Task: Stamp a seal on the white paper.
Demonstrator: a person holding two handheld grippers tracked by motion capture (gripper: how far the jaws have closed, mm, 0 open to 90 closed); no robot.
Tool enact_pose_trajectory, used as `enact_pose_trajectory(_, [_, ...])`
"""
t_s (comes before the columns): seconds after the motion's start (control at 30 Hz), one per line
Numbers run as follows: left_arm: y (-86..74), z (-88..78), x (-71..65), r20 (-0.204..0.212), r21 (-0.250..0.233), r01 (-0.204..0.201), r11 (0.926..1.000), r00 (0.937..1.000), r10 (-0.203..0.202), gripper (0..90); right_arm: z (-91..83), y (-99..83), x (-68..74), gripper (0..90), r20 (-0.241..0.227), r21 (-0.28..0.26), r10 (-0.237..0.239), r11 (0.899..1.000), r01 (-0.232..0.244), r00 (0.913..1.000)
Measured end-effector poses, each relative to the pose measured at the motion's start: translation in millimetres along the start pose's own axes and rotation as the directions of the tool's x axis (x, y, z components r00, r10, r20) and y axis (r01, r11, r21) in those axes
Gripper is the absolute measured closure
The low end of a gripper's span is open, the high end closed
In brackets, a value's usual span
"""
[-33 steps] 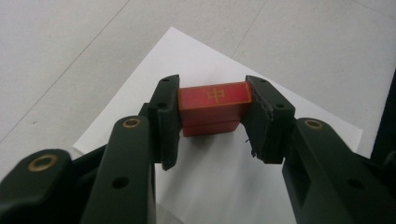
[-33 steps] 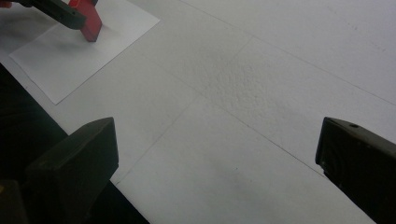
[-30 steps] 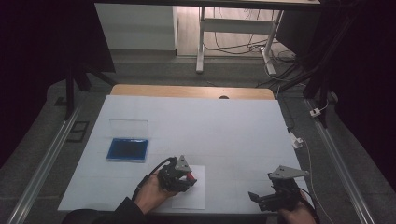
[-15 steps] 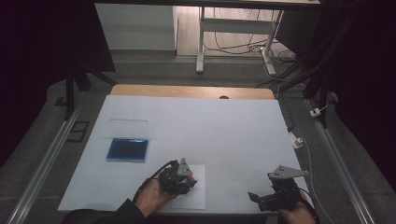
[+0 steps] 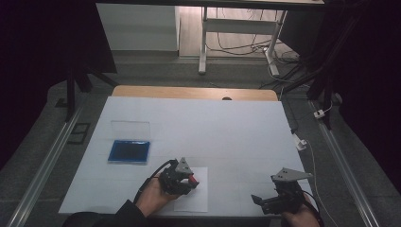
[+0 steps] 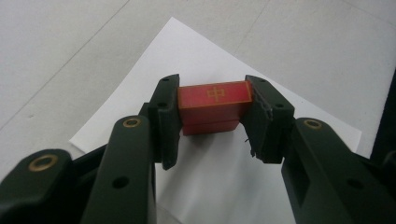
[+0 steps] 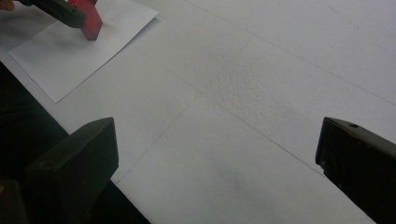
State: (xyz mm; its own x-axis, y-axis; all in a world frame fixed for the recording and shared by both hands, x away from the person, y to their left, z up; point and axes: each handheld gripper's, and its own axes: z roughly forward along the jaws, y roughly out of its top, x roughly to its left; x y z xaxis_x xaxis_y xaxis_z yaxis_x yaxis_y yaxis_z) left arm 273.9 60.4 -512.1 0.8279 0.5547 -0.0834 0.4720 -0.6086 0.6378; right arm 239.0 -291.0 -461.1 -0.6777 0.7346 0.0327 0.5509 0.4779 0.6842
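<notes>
I am holding a small red rectangular block with a gold character on its top face [image 6: 215, 105] in the left gripper [image 6: 212, 121]. The jaws are pinching it across its long axis, one pad on each short end, so the block lies crosswise between them with its marked face turned up toward the camera. In the high view the same left gripper [image 5: 182, 178] is sitting over the near-left part of the white table covering [image 5: 227, 127], directly above a loose white sheet of paper [image 5: 195, 196].

The relation that matters: the block is positioned over the sheet, near its upper portion, with its underside facing the paper. Whether it is touching the sheet or hanging just above it I cannot tell; the right gripper view suggests its lower edge is at or very near the paper.

The right gripper [image 5: 279, 201] is resting well apart at the near-right edge, its jaws spread wide with nothing between them. It is the farther hand and is playing no part here.

A blue flat tray in a clear case [image 5: 129, 152] is lying beyond and to the left of the sheet, with a clear lid [image 5: 130, 127] just behind it. My judgement is that this is a stamp and pad, and any coming move is straight down.
</notes>
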Motion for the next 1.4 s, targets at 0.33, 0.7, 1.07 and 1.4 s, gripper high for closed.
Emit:
enact_pose_trajectory(0.33, [1.2, -0.2, -5.5, -0.033, 0.014, -0.040, 0.9991, 0.9986, 0.040, 58.2, -0.1, -0.1, -0.1, 0.0, 0.000, -0.001, 0.000, 1.000, 0.000, 1.0000])
enact_pose_trajectory(0.7, [2.7, -0.5, -4.0, -0.025, 0.012, -0.038, 0.9992, 0.9990, 0.038, 57.9, -0.2, -0.3, -0.2, 0.0, -0.001, -0.004, 0.002, 1.000, -0.002, 1.0000])
enact_pose_trajectory(1.07, [7.6, -10.9, -8.6, -0.044, -0.034, -0.077, 0.9965, 0.9962, 0.075, 57.7, -0.3, -0.4, -0.1, 0.0, -0.002, -0.006, 0.002, 1.000, -0.002, 1.0000])
enact_pose_trajectory(1.4, [8.6, -20.7, -3.6, -0.008, -0.047, -0.057, 0.9973, 0.9984, 0.056, 57.7, -0.6, -0.5, -0.2, 0.0, -0.003, -0.010, -0.001, 1.000, 0.001, 1.0000])
